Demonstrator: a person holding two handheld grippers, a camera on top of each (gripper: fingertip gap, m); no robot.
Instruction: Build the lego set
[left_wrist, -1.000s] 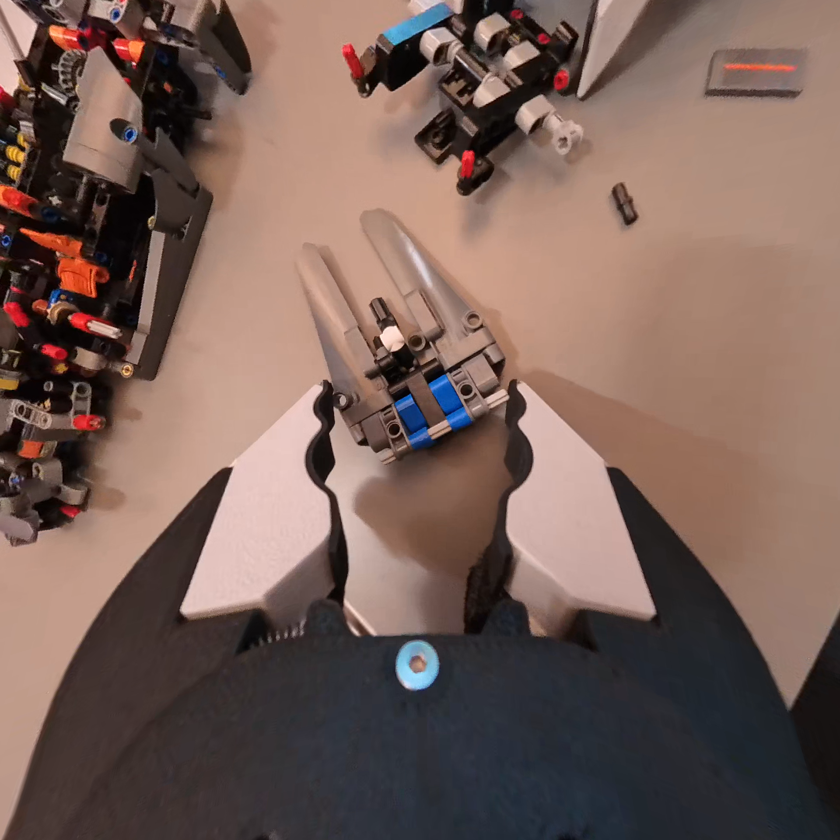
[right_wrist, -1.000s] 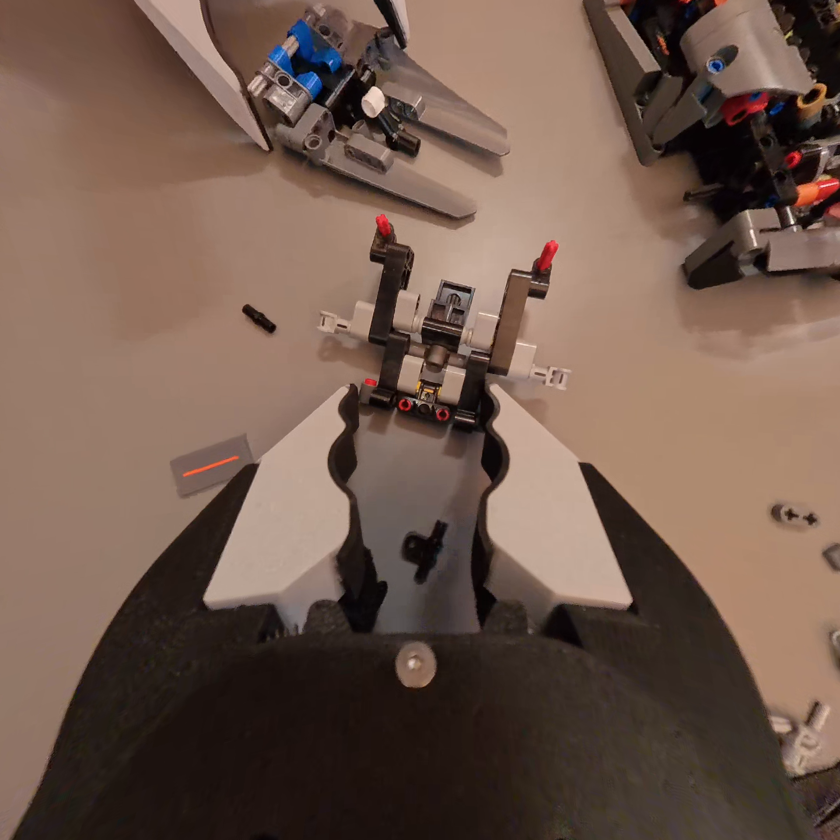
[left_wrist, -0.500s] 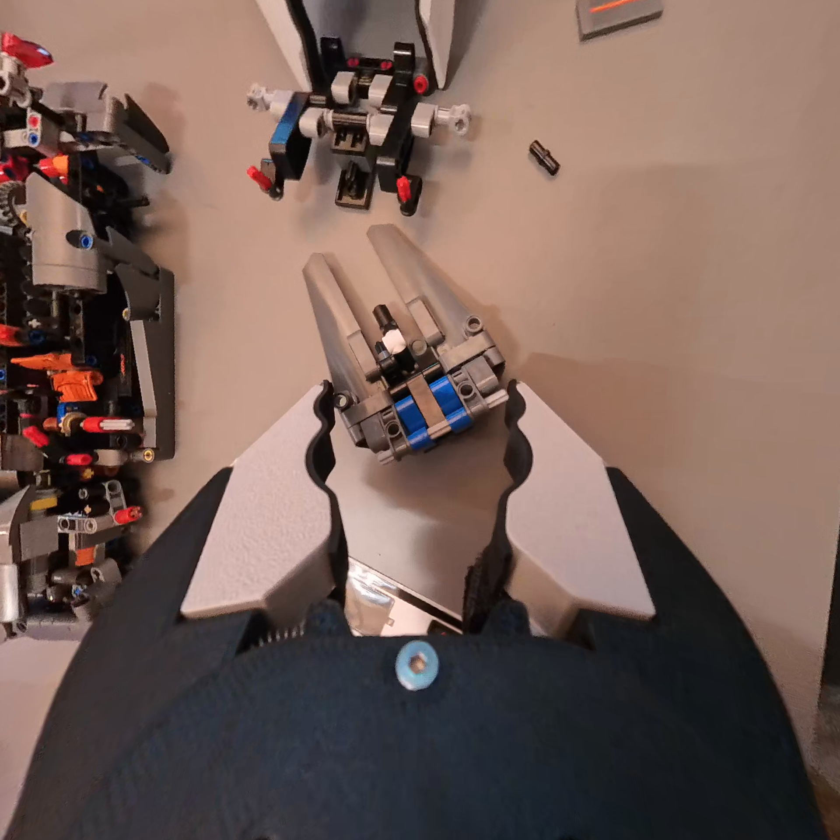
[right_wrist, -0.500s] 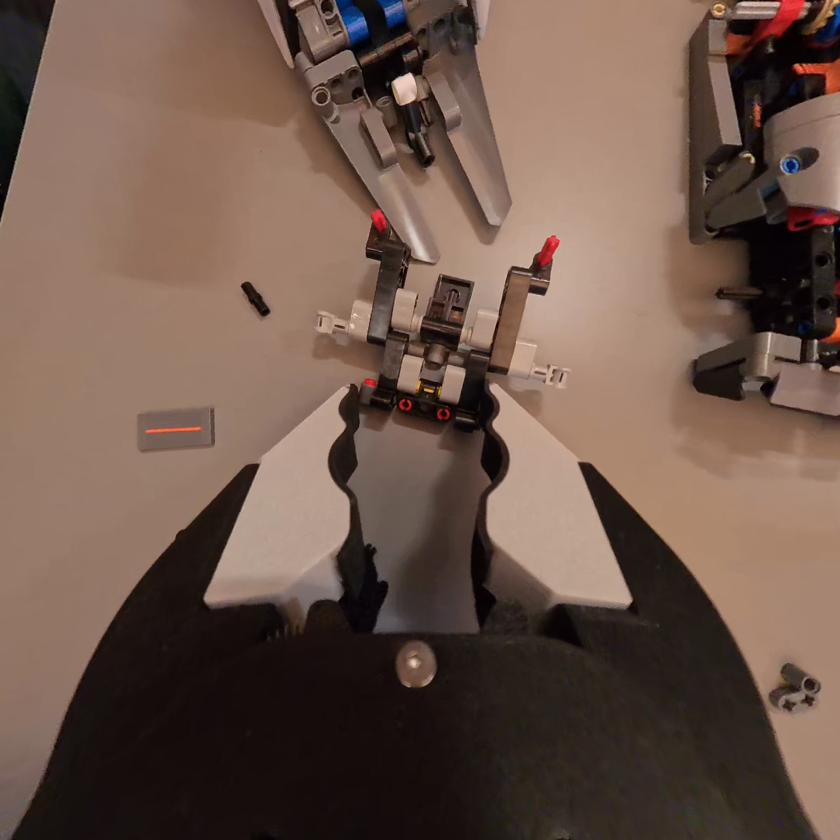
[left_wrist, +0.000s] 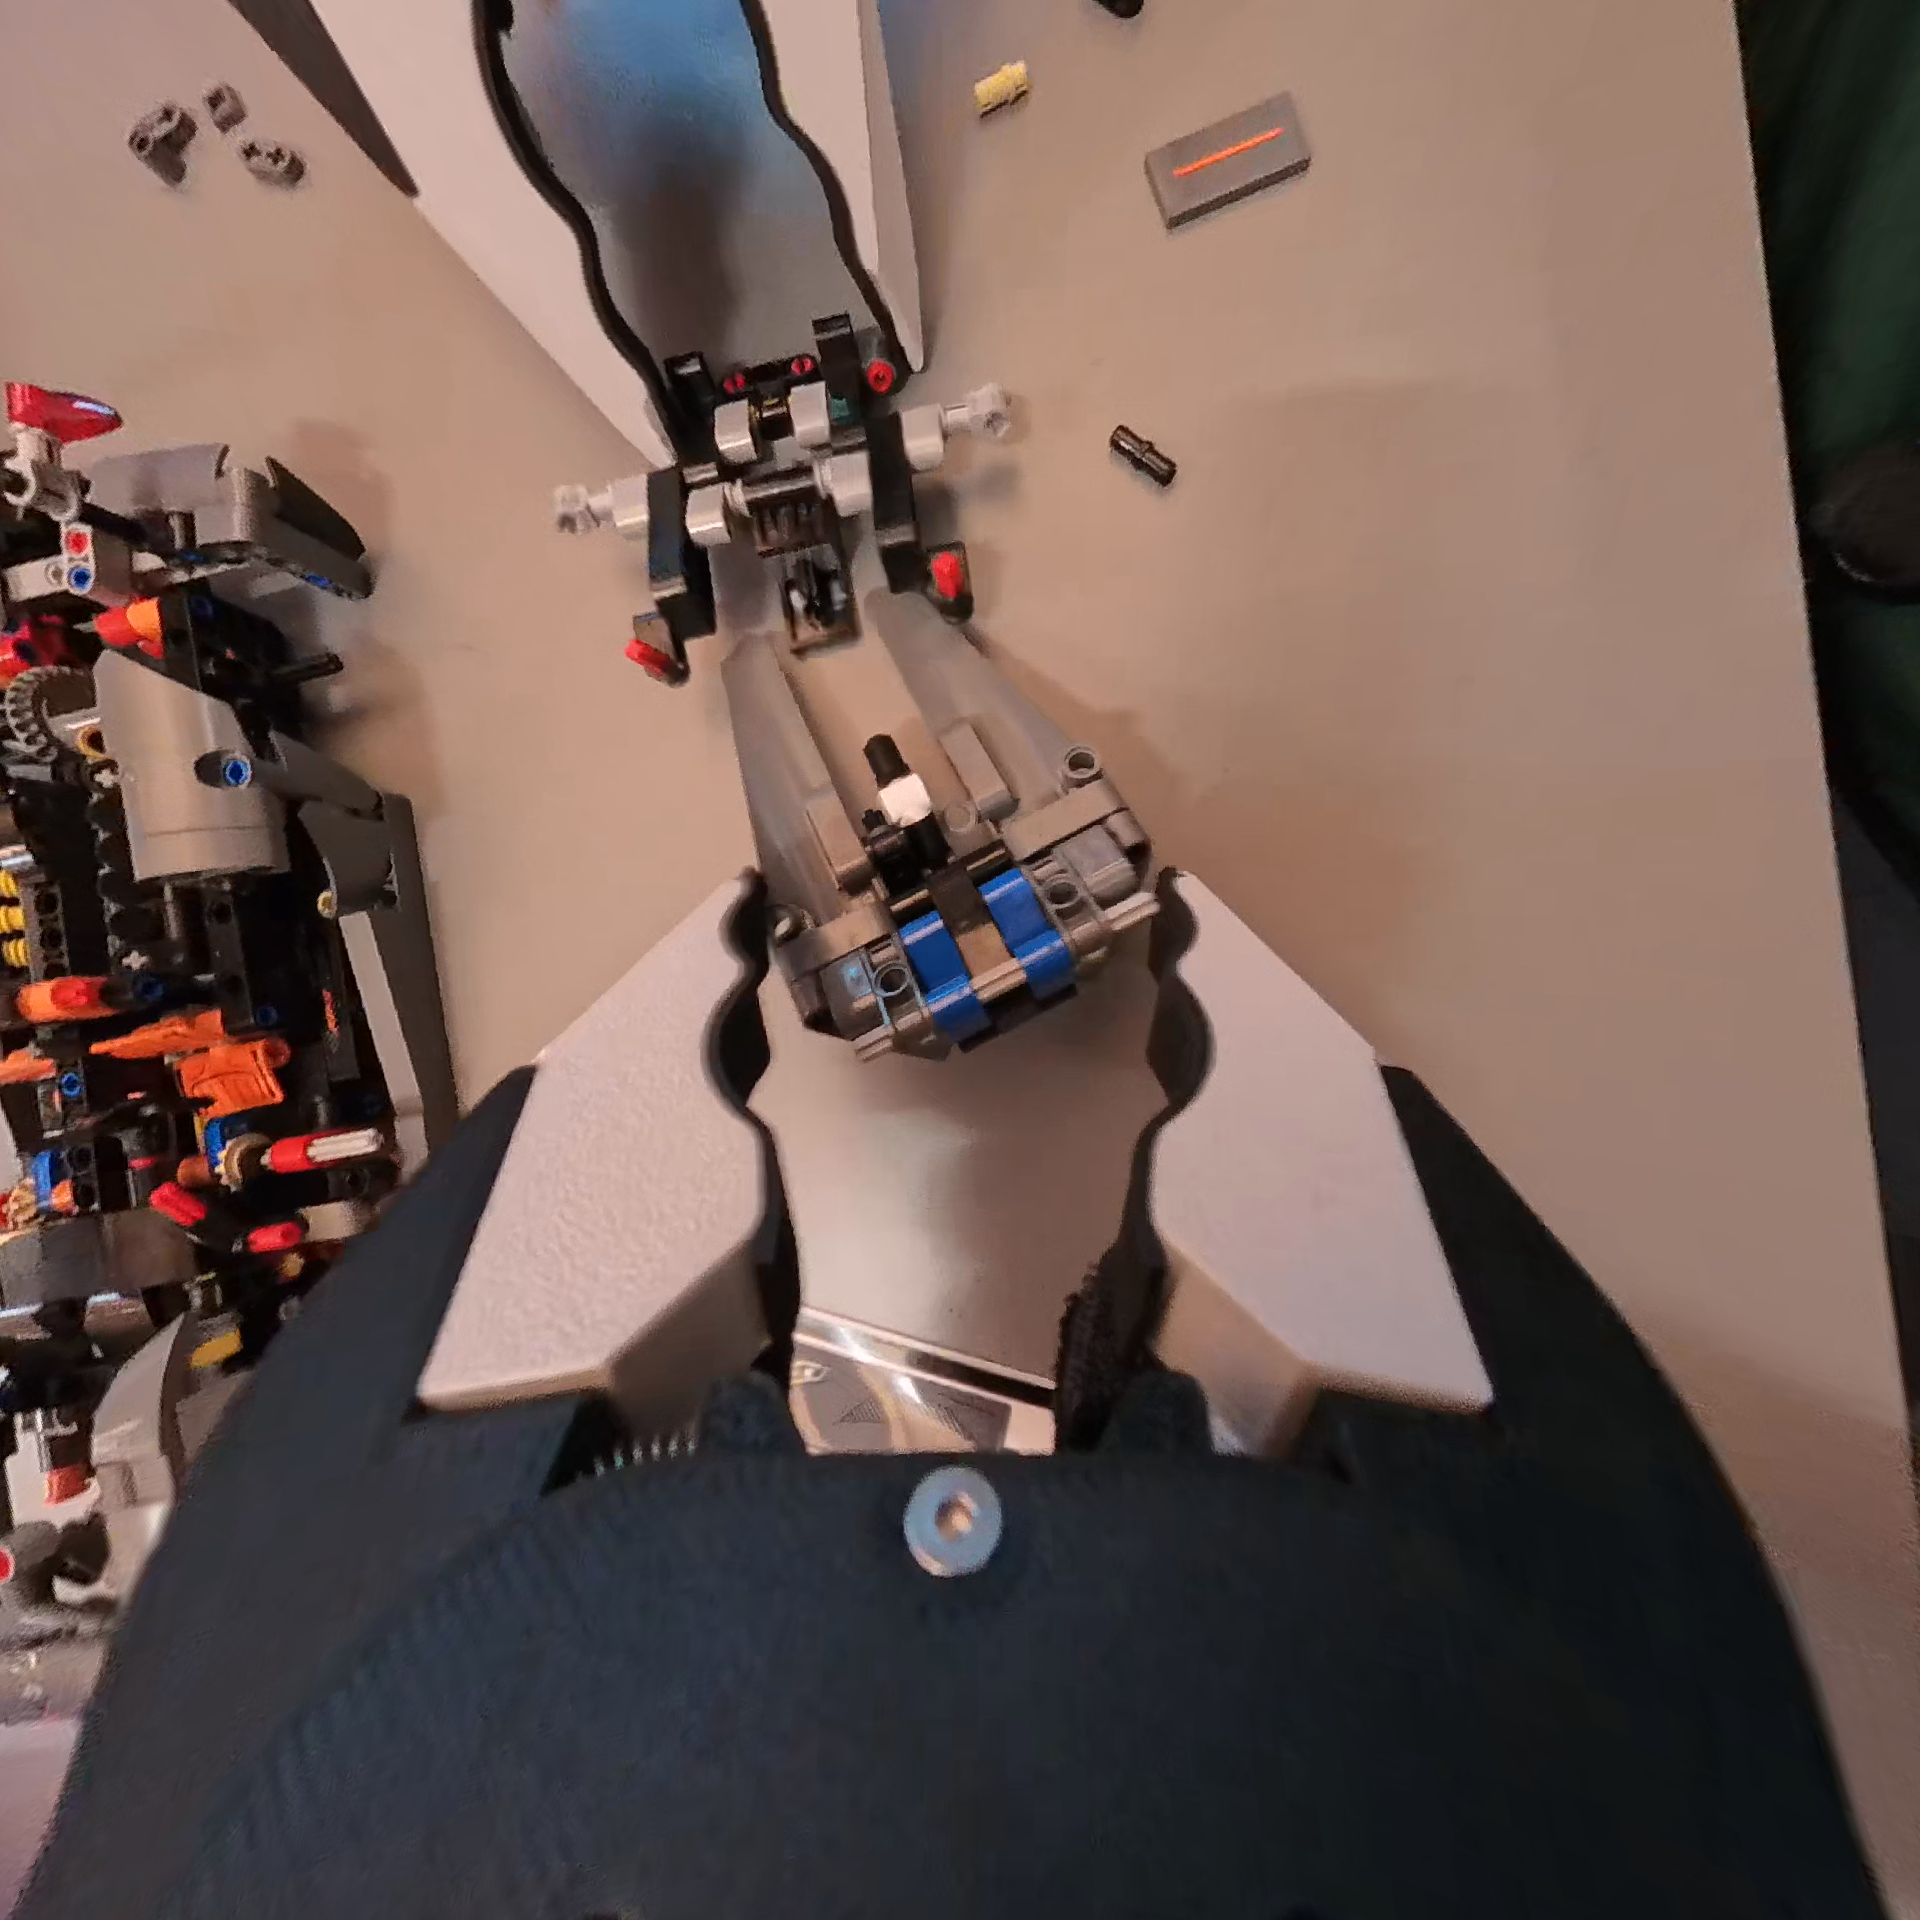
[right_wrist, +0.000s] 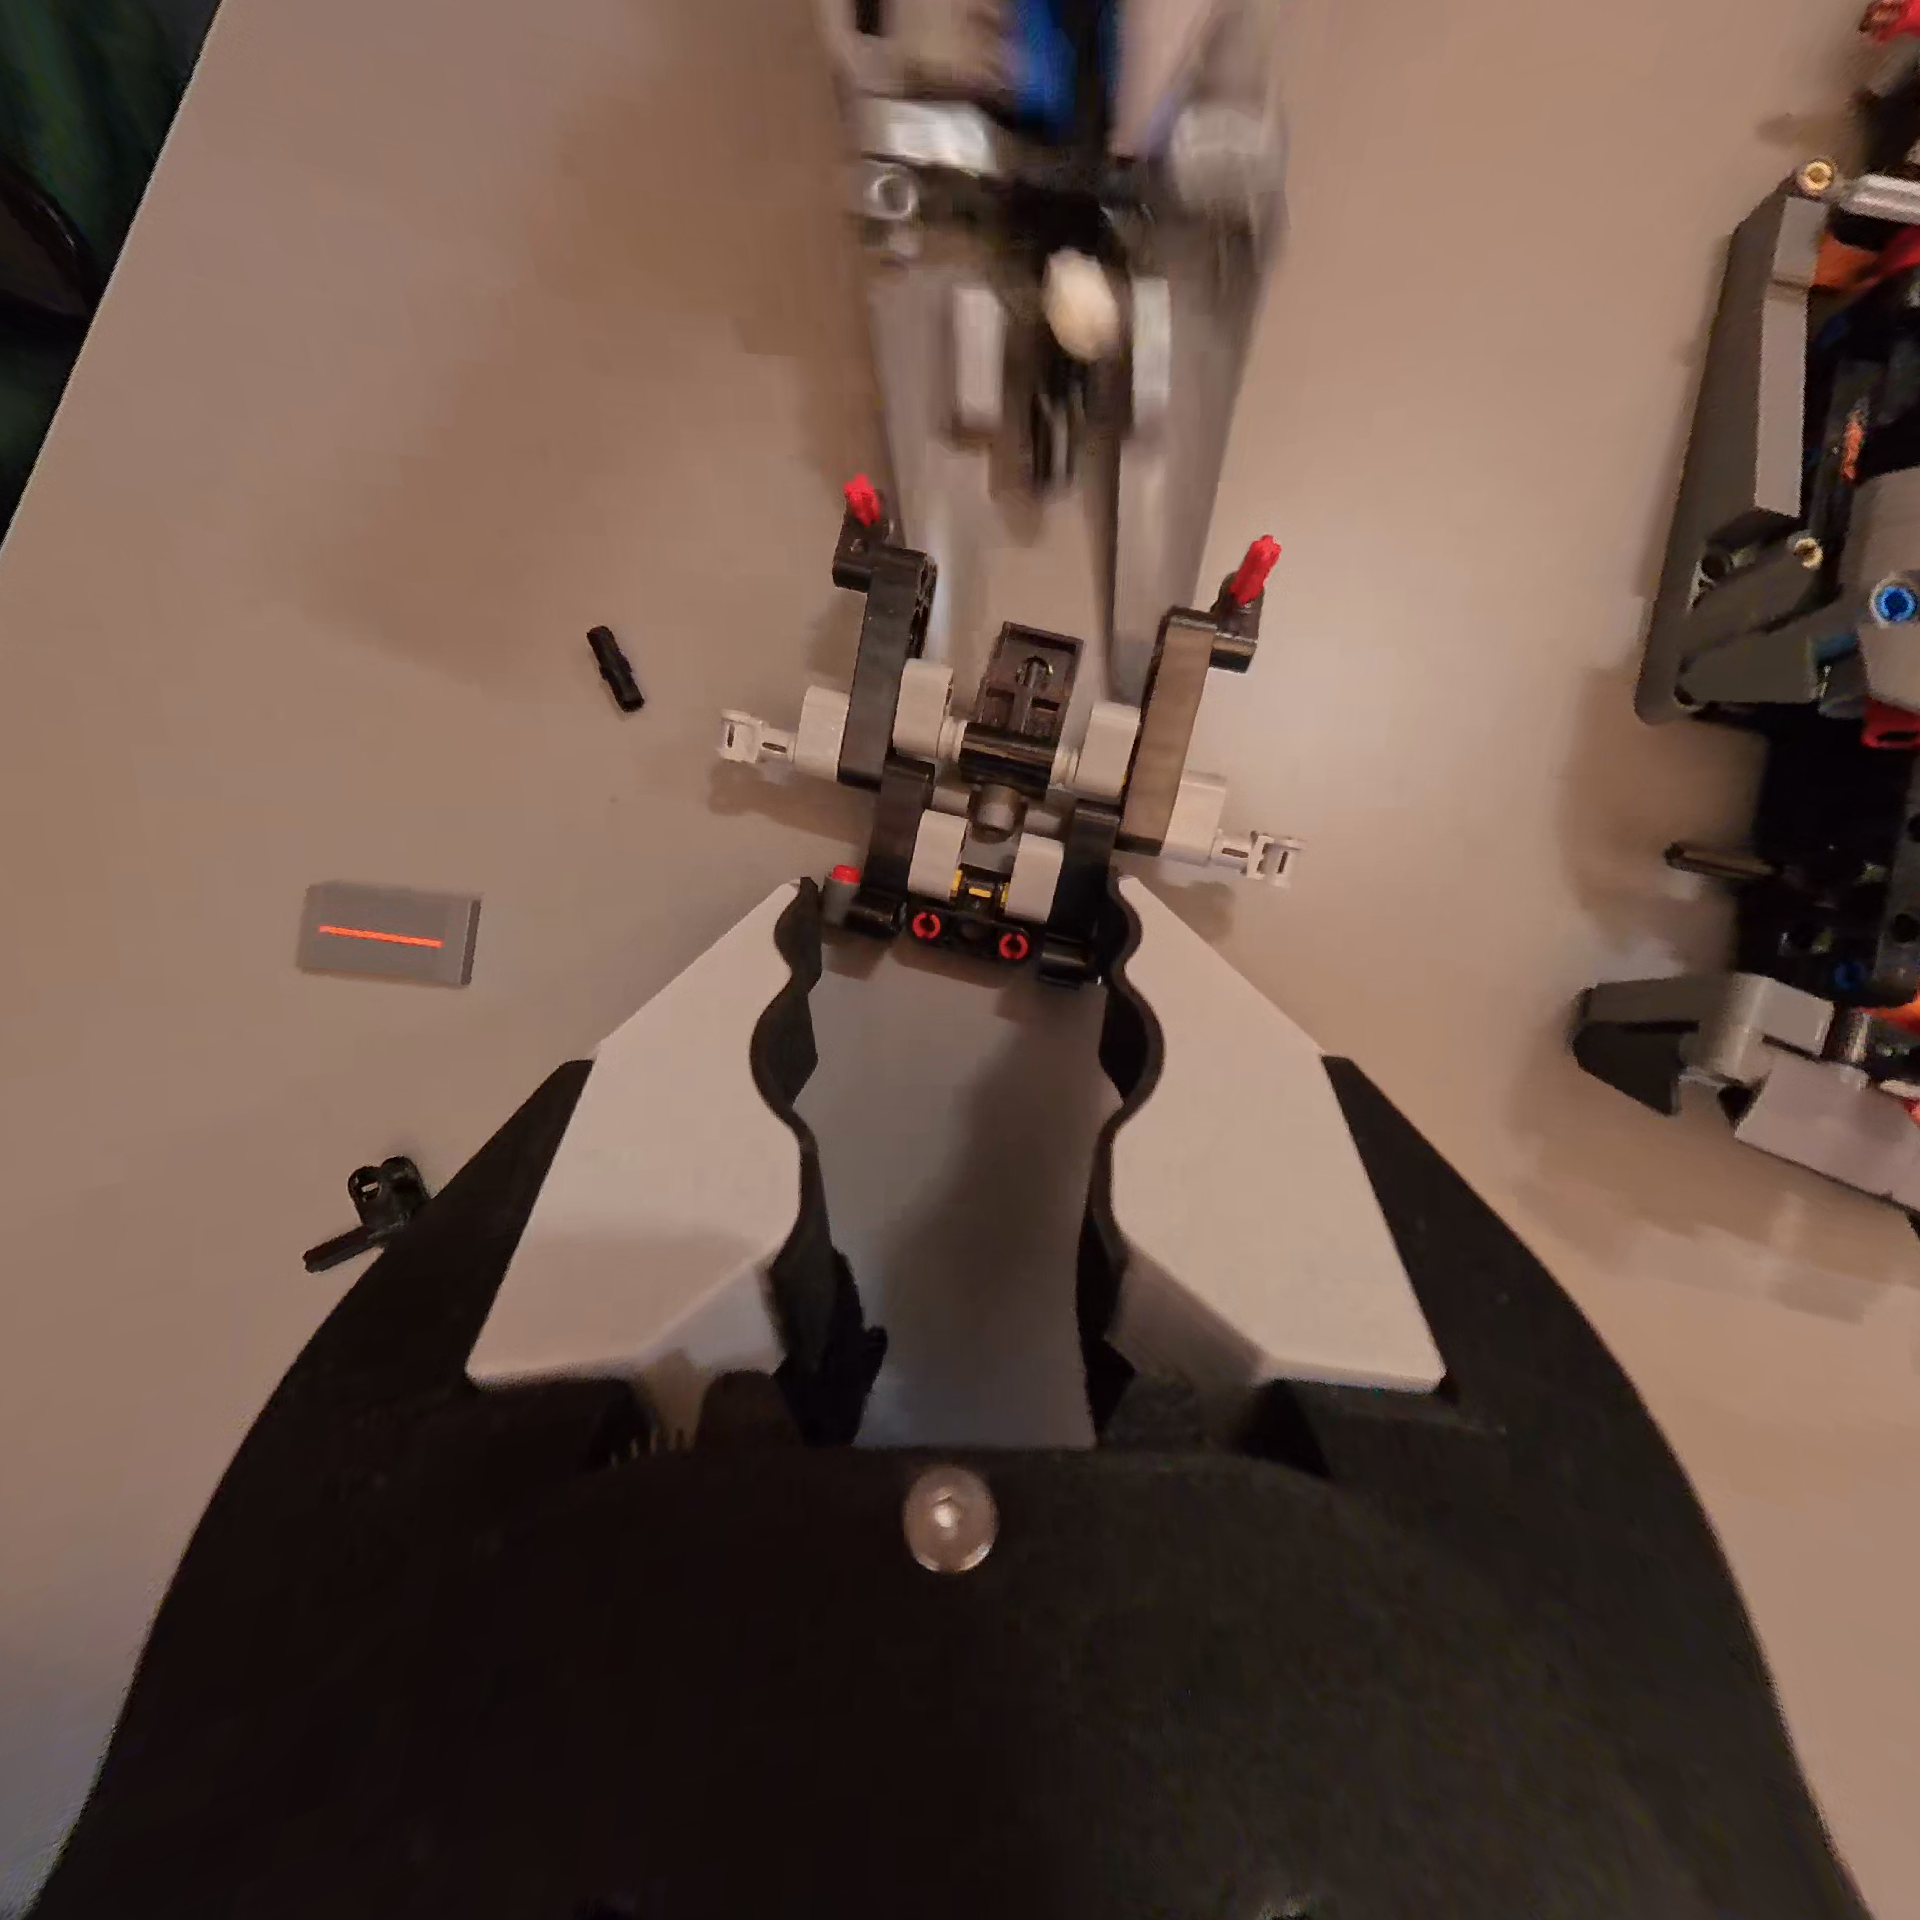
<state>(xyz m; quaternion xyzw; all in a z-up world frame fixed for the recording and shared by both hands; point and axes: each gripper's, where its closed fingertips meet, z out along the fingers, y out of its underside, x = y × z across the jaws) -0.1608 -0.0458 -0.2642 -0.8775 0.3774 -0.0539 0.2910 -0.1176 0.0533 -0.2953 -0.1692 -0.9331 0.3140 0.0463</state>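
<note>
Beige table (left_wrist: 1455, 727), grey wedge assembly (left_wrist: 935, 862) now nearly touching black frame assembly (right_wrist: 997, 769)

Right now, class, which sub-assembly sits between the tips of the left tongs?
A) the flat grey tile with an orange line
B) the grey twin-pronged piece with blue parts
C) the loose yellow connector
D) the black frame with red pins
B: in the left wrist view the grey twin-pronged piece sits between the tips of the left tongs, its blue end nearest the camera.

Beige matte tabletop (left_wrist: 1455, 727) is filling both views, warm light casting soft shadows. Dark green area (left_wrist: 1829, 312) is showing past the table's edge; unclear what.
</note>
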